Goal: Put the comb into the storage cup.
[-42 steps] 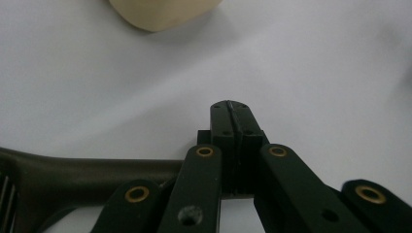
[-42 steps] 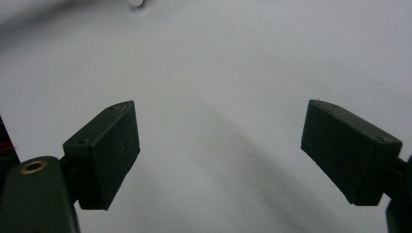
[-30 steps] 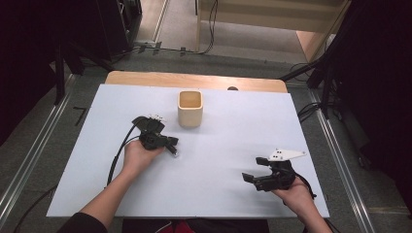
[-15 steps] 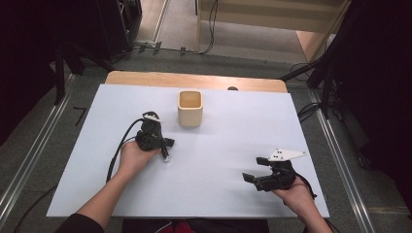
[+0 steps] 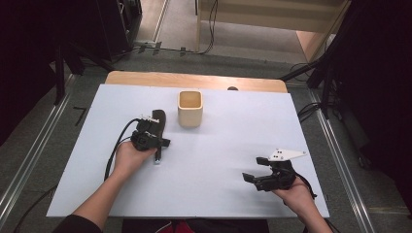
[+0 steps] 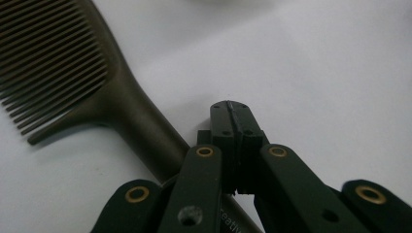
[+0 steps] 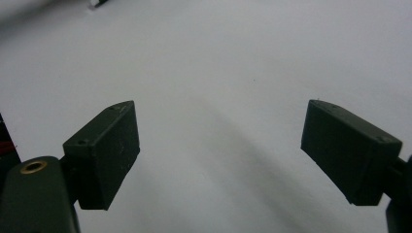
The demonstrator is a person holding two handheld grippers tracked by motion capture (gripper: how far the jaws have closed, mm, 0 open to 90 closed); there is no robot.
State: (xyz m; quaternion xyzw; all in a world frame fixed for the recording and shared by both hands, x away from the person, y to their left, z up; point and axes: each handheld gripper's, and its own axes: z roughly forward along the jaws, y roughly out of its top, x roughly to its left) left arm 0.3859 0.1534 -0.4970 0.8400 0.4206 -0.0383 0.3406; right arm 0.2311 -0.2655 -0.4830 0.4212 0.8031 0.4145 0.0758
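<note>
A dark brown comb (image 6: 92, 92) lies flat on the white table (image 6: 330, 73), teeth at the upper left, and its handle runs down under the linkage of my left gripper (image 6: 232, 109). The left gripper's jaws are pressed together with nothing between them, just right of the handle. From above, the left gripper (image 5: 151, 130) sits over the comb (image 5: 158, 116), left of a beige square cup (image 5: 189, 108). My right gripper (image 5: 253, 170) rests near the table's front right, and in its own view the right gripper (image 7: 218, 141) stands wide open over bare table.
The white table (image 5: 228, 141) has a wooden strip (image 5: 145, 77) along its far edge. Cables (image 5: 116, 150) trail from the left gripper across the table. Metal rails (image 5: 340, 160) and dark equipment flank the table on both sides.
My left hand has turned from pointing right to pointing away from the person and has shifted slightly over the comb. The right hand has stayed put.
</note>
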